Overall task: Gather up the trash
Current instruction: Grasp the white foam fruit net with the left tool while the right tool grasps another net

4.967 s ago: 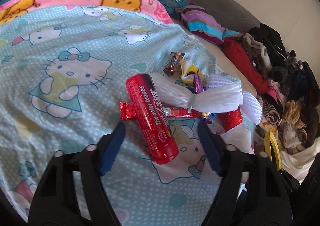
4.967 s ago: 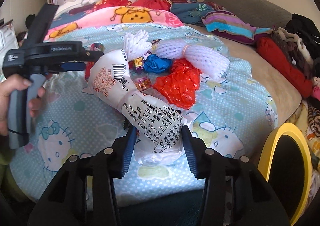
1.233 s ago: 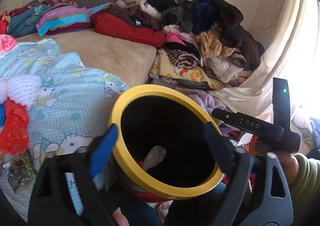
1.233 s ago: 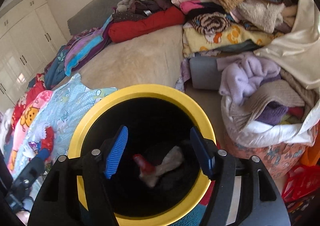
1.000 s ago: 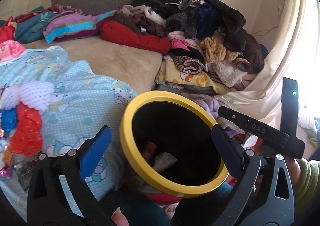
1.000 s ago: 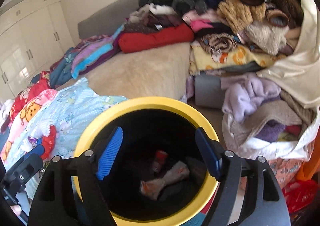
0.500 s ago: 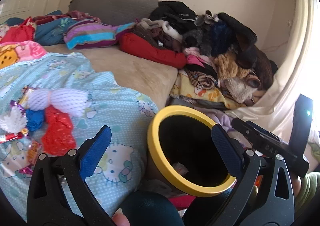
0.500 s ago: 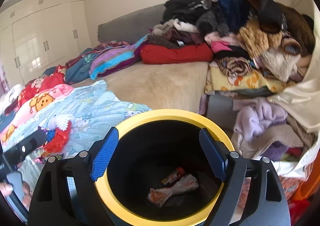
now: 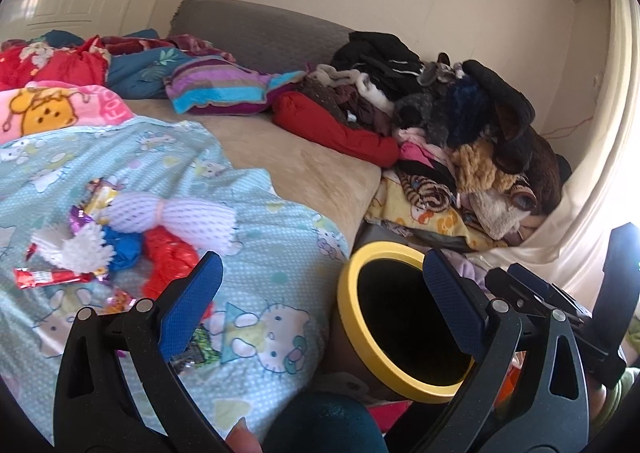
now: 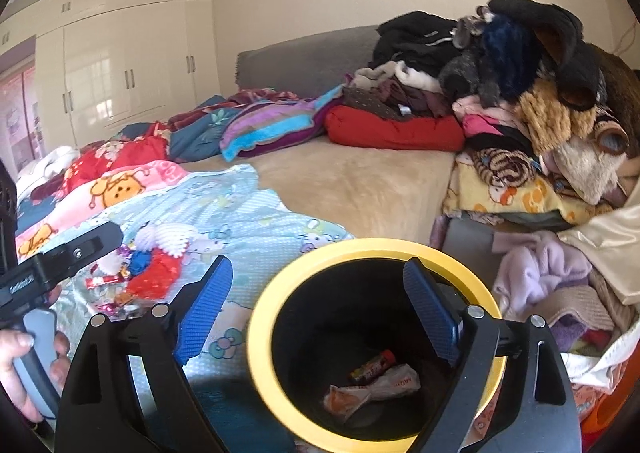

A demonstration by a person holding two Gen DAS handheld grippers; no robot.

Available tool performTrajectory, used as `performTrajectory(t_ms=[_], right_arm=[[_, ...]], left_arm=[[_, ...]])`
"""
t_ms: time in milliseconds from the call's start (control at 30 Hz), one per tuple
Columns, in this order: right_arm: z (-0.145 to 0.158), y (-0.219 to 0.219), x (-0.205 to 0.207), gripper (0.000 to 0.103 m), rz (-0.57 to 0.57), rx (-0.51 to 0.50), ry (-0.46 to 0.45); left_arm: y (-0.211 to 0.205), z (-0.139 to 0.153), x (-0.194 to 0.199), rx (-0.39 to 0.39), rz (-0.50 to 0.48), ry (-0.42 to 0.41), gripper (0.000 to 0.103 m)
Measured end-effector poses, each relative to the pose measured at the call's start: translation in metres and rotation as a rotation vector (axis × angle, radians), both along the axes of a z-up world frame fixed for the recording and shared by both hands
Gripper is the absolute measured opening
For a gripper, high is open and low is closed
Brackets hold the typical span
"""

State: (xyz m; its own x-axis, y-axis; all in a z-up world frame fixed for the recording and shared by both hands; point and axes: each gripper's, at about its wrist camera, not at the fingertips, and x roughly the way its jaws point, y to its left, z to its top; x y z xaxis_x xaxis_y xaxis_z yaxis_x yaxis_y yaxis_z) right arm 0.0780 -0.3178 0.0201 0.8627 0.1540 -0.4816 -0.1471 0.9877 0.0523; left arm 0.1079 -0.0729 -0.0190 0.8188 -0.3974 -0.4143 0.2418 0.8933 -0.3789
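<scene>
A black bin with a yellow rim [image 10: 280, 273] stands beside the bed; it also shows in the left wrist view [image 9: 356, 337]. Inside lie a red tube [image 10: 372, 365] and a crumpled white wrapper [image 10: 372, 389]. My right gripper [image 10: 320, 305] is open and empty above the bin. My left gripper [image 9: 320, 305] is open and empty, between the bin and the bed. On the Hello Kitty sheet [image 9: 256, 329] lies a trash pile: white foam nets [image 9: 180, 217], a red bag [image 9: 168, 261], a blue bag [image 9: 124, 249], a red wrapper [image 9: 48, 277] and small candy wrappers [image 9: 96, 201].
A heap of clothes [image 9: 452, 125] is piled right of the bed, behind the bin. Blankets and pillows [image 9: 216, 89] lie at the bed's far end. White wardrobes [image 10: 120, 73] line the far wall. Laundry [image 10: 540, 273] lies right of the bin.
Both grippers have let their trash fall into the bin and have risen away from it. The left view has swung left toward the trash pile on the bed.
</scene>
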Motion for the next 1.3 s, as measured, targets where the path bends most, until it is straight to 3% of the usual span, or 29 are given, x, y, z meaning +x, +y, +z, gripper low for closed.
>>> performTrajectory(t_ms=[300,633,1033,1300], right_arm=[[0.004,0.041,-0.007,0.088,0.118,-0.037,-0.029],[0.001,0.078,0.008,0.089,0.184,-0.004,0.024],[-0.005,0.117,0.039,0.089,0.221,0.000,0.061],[-0.014,0.138,0.078,0.089,0.252,-0.005,0.116]], left_arm=[[0.035,0.001,-0.004,-0.011,0.087,-0.006,0.092],[0.081,-0.004,-0.009,-0.020,0.187,0.001,0.092],[0.129,-0.019,-0.007,-0.026,0.274,0.043,0.092],[0.145,-0.032,0.005,0.017,0.289,0.086,0.092]])
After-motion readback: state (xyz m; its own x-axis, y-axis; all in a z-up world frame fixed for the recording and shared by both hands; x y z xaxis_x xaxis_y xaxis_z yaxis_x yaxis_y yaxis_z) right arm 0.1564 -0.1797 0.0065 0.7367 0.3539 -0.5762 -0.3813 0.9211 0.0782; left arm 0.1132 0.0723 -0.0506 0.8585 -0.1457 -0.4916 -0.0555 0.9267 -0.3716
